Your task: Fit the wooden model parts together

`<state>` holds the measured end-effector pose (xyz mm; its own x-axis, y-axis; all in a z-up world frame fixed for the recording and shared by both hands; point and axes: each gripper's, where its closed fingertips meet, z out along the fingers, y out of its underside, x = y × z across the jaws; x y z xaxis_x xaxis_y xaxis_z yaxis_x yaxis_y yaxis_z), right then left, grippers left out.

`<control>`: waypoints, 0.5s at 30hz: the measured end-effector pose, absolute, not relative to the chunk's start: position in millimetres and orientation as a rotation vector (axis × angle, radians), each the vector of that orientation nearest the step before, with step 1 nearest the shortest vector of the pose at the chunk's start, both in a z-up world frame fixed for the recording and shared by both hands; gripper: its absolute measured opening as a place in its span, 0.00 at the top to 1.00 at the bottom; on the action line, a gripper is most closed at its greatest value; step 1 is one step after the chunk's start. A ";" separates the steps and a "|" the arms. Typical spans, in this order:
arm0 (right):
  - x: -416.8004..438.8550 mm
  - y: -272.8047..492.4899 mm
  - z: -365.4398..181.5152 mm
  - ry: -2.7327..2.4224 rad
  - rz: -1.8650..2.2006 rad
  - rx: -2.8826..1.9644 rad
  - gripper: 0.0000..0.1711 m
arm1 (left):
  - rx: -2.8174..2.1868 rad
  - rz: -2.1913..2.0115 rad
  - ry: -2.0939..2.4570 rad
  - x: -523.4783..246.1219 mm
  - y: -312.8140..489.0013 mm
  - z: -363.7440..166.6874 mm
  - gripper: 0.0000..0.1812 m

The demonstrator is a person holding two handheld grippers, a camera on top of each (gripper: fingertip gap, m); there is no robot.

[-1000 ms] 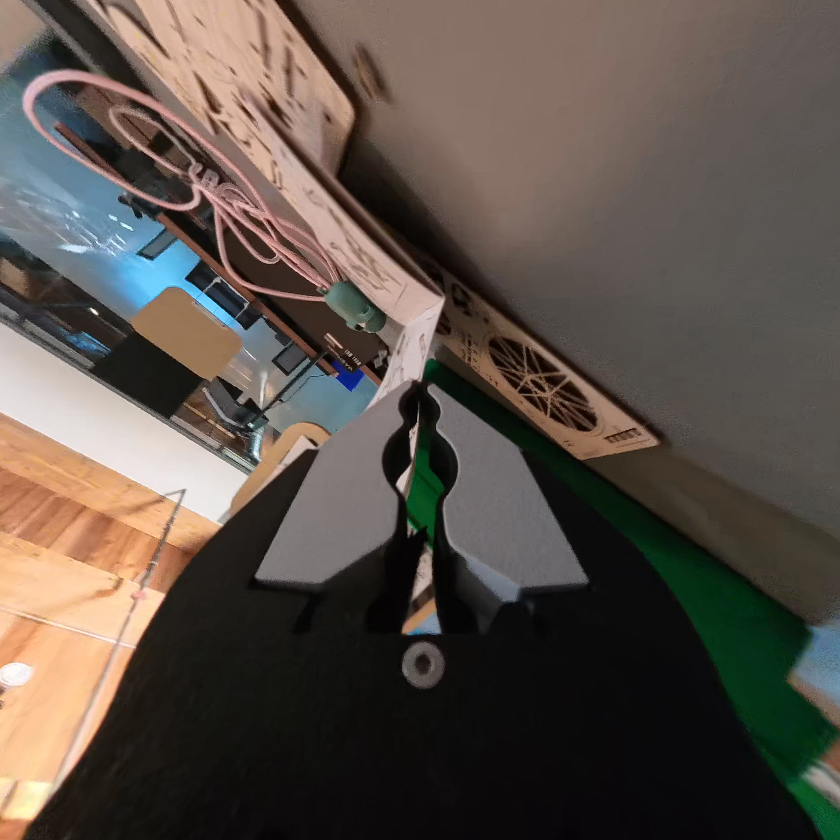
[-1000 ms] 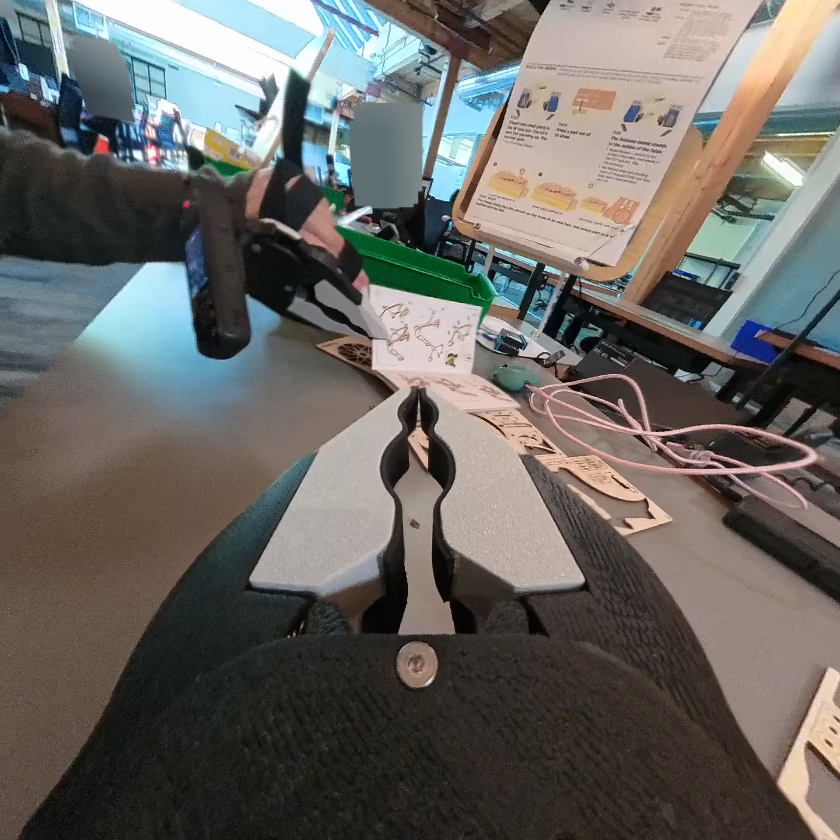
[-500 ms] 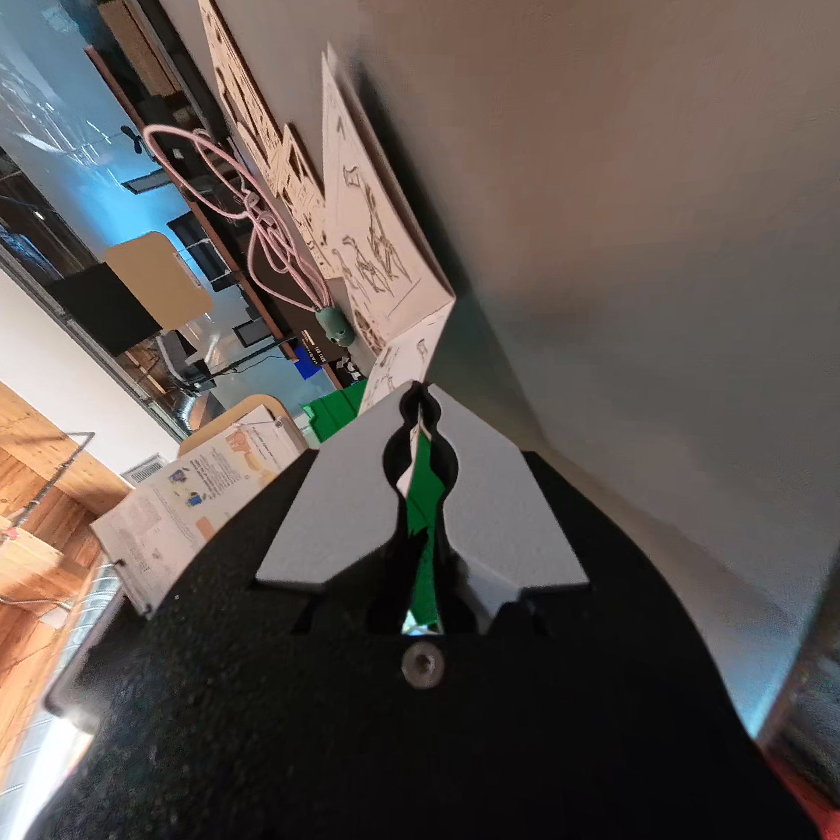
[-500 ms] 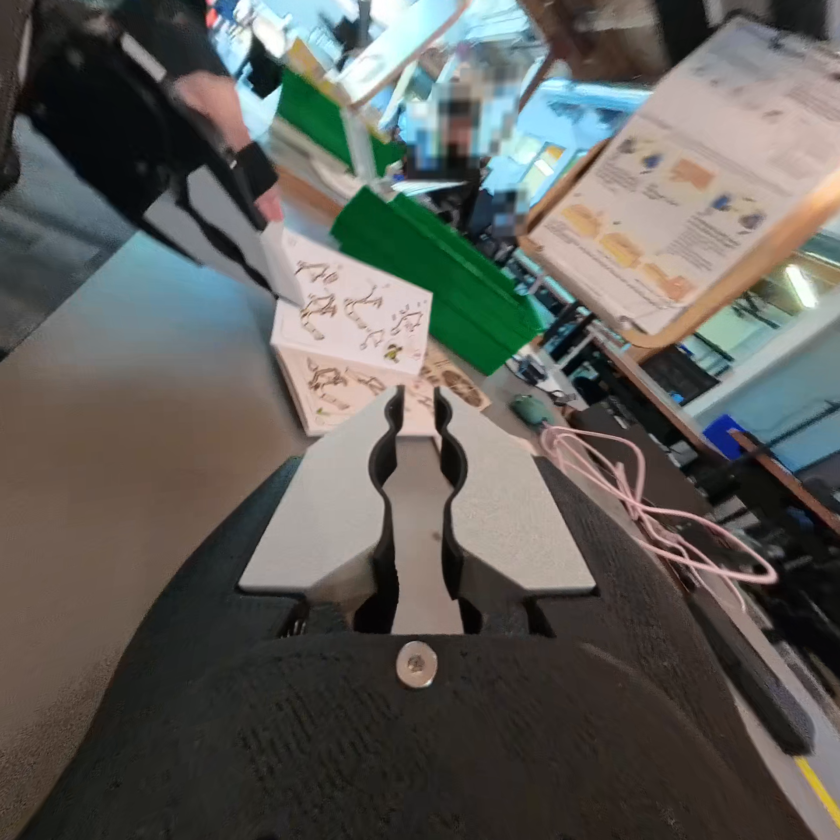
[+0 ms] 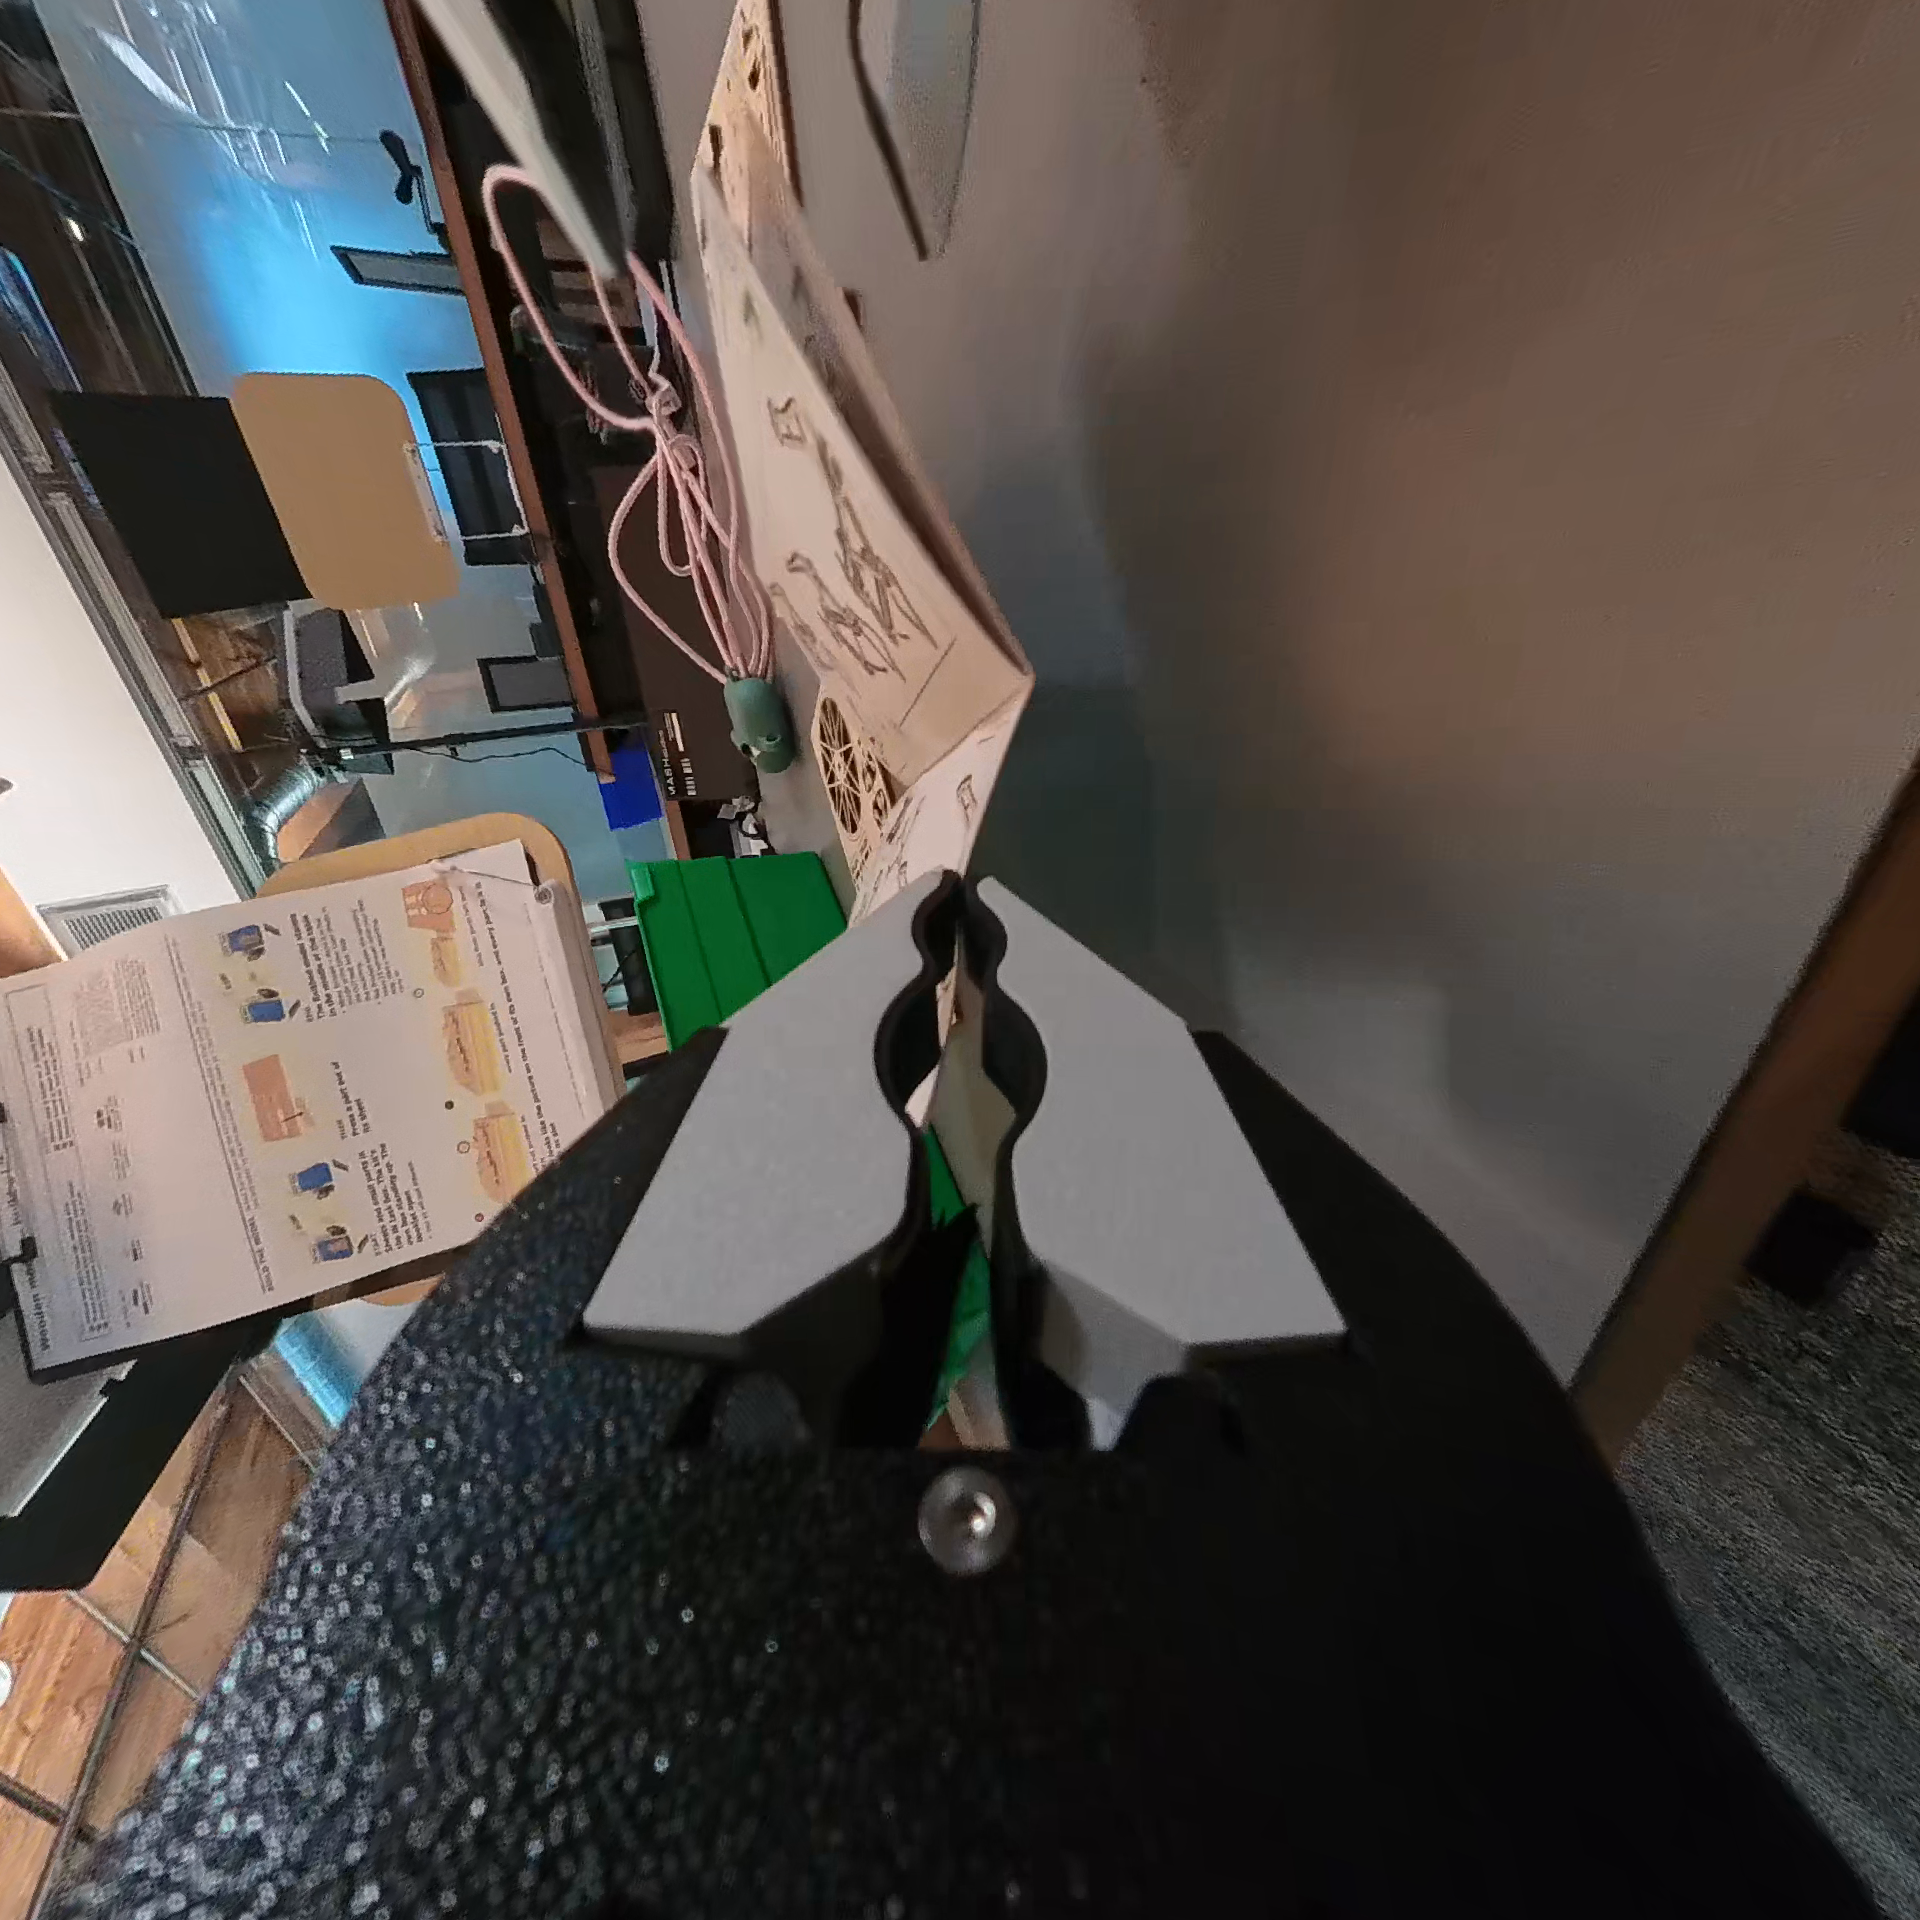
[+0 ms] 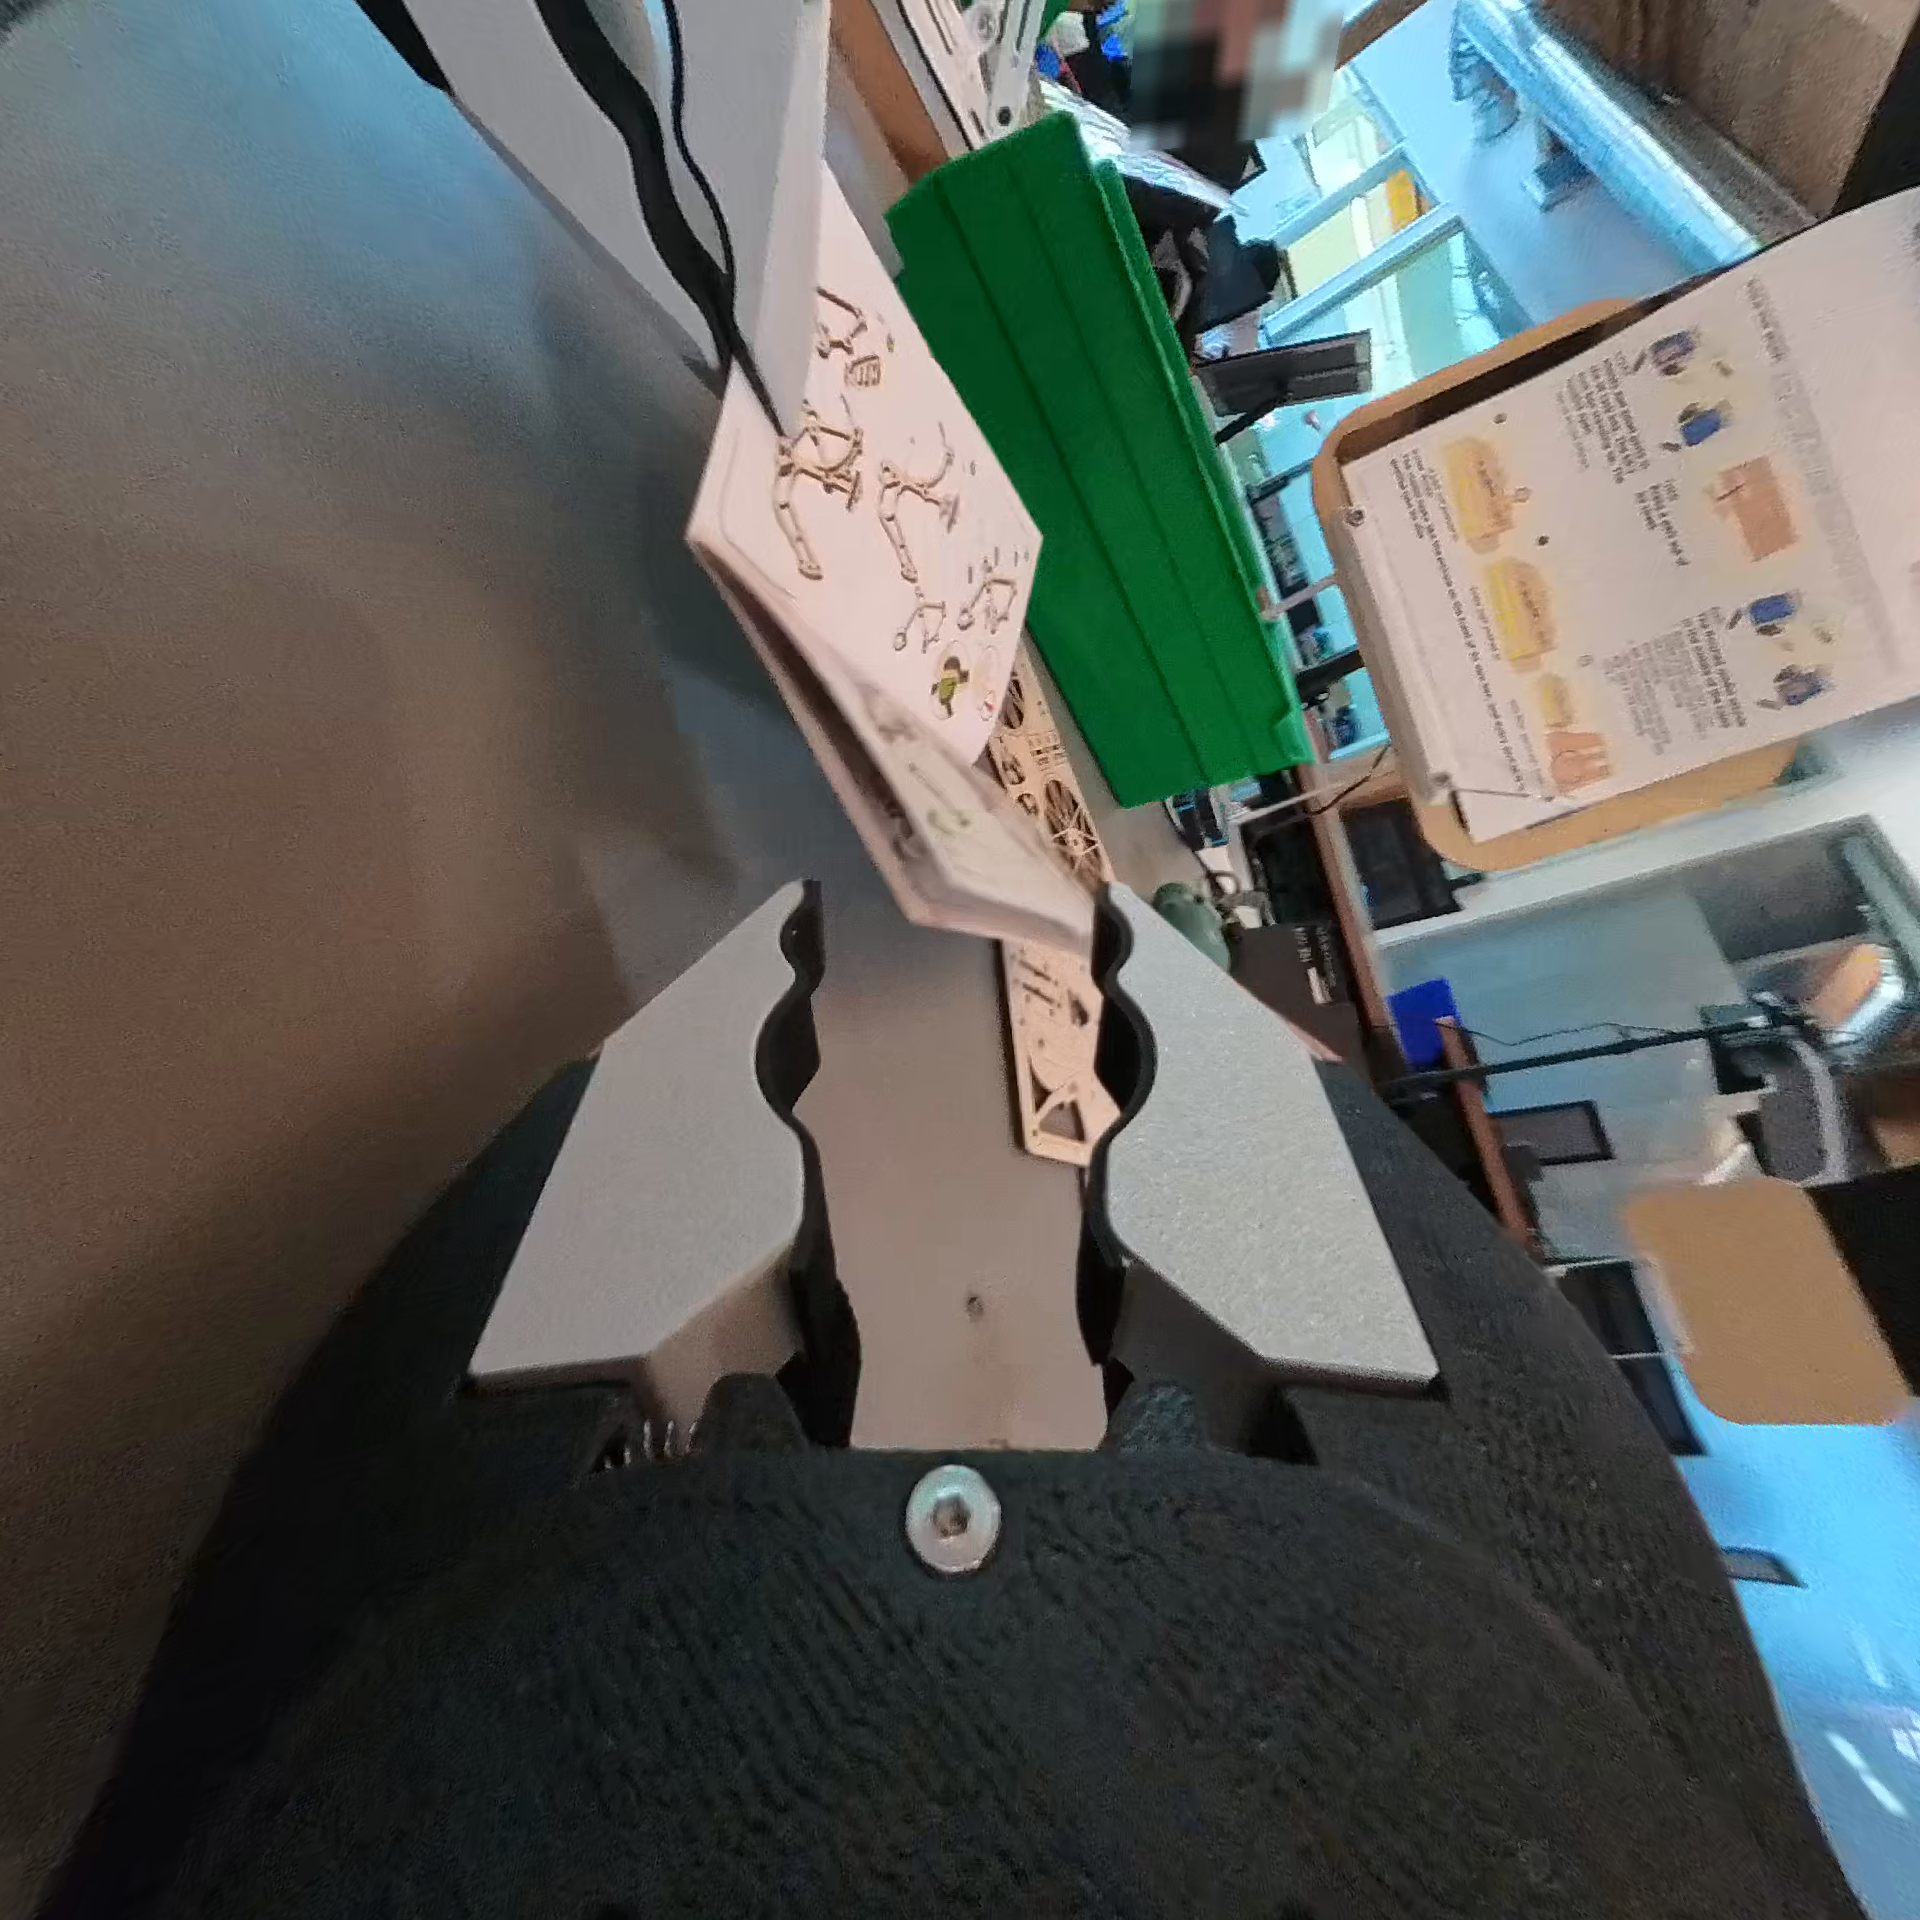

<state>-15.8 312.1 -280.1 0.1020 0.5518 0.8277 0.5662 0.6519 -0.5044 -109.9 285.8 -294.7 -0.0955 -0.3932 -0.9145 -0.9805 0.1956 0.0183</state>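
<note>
While the left claw (image 5: 961, 904) pinches a page of the instruction booklet (image 6: 883, 540) and lifts it off the grey desk (image 6: 312, 623), the right claw (image 6: 951, 914) stands open and empty, its tips just short of the booklet's lower edge. Laser-cut wooden part sheets (image 6: 1055, 1049) lie flat beneath and beyond the booklet, their long axis running away from the right claw, which is the nearer one. Writing on the booklet and the propped instruction board (image 6: 1662, 540) goes unquoted.
</note>
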 end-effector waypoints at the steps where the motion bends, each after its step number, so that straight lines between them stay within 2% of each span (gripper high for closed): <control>1: -19.1 313.7 -279.0 -1.541 -0.035 -0.939 0.70 | -1.315 0.885 1.642 -111.1 285.5 -295.2 1.00; 5: -28.9 315.4 -284.1 -1.582 -0.110 -0.851 0.73 | -1.283 0.870 1.668 -112.3 283.0 -297.7 1.00; 8: -30.8 317.0 -290.3 -1.616 -0.161 -0.805 0.79 | -1.272 0.840 1.656 -112.6 281.5 -297.0 1.00; 11: -30.0 315.7 -290.5 -1.626 -0.188 -0.765 0.99 | -1.287 0.804 1.651 -115.0 280.6 -299.0 1.00; 15: -29.9 309.6 -290.6 -1.637 -0.218 -0.715 1.00 | -1.379 0.540 1.623 -105.4 270.4 -306.1 0.98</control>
